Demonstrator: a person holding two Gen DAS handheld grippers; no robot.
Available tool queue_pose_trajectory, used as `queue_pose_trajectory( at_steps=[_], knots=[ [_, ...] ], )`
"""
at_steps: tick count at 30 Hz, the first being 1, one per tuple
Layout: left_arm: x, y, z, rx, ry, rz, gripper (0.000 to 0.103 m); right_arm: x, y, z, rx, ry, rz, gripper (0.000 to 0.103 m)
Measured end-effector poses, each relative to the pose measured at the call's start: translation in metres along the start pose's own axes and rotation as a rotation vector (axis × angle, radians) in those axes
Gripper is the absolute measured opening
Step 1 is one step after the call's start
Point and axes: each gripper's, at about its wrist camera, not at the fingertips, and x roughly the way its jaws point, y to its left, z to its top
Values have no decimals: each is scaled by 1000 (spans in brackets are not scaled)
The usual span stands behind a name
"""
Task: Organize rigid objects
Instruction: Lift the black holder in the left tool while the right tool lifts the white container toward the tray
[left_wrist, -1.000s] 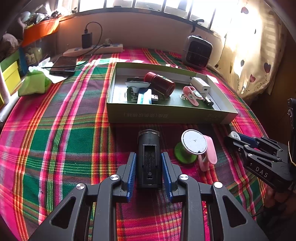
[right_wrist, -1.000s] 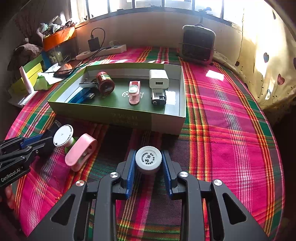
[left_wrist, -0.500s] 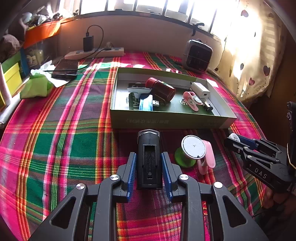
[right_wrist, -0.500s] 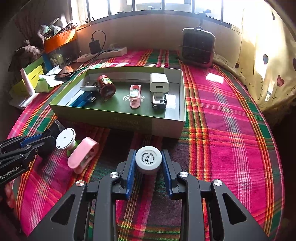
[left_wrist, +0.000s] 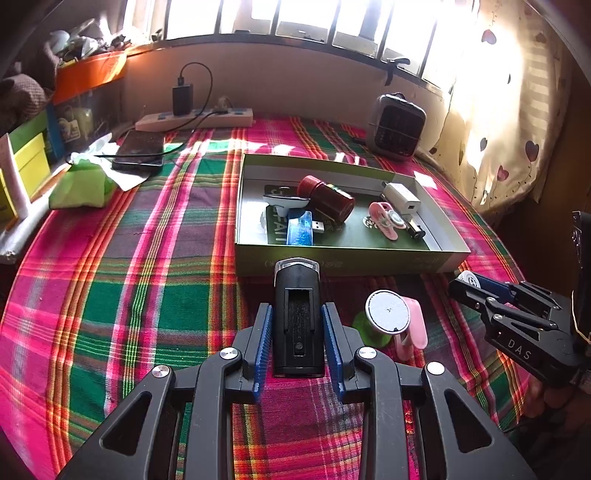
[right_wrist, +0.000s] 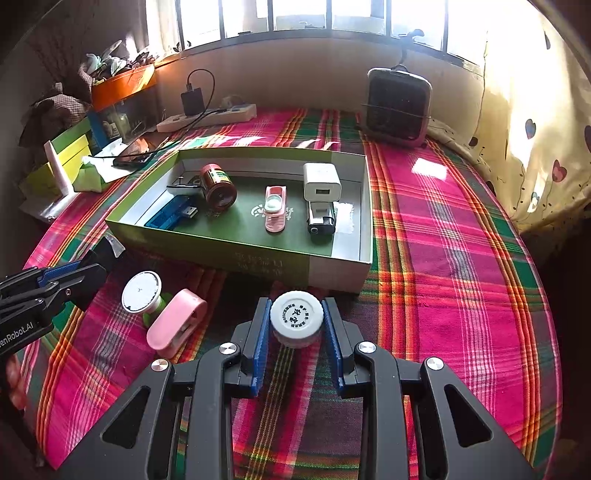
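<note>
Rigid odds and ends are what's being tidied here, and each pair of tongs already has one. The left gripper (left_wrist: 297, 334) is closed narrowly on a black block-shaped gadget (left_wrist: 297, 317) with a clear end cap, its blue pads pressed against the two long flat sides. That looks a sound place to hold it: hard plastic, parallel faces, probably light, though smooth enough to slide if the grip eased. The right gripper (right_wrist: 296, 326) is likewise clamped on a small white bottle (right_wrist: 296, 319), seen cap-on, the pads on either side of the round cap or neck. A round, slick surface like that could twist between the pads, so I'd judge it the touchier of the two.

Both pieces sit low over the plaid cloth (left_wrist: 147, 295), just in front of the green tray (left_wrist: 351, 263), whose near wall has to be cleared before anything goes in. Inside it lie a red canister (left_wrist: 327, 197), a blue USB stick (left_wrist: 301, 230), a pink clip (right_wrist: 275, 208), a white charger (right_wrist: 320, 181) and a small black device (right_wrist: 321, 219). The open floor looks widest between the canister and the pink clip, and along the right-hand strip beside the charger.

Between the two grippers, on the cloth, rest a white disc on a green base (right_wrist: 142, 293) and a pink case (right_wrist: 176, 323), touching each other; they crowd the path some. Off to the right the cloth is bare.
</note>
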Motion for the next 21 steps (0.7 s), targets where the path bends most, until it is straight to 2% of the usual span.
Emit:
queue_pose_trajectory(
  at_steps=[21],
  knots=[
    [-7, 7, 21, 6, -40, 7, 26, -8, 5, 22, -16, -46, 1, 29]
  ],
)
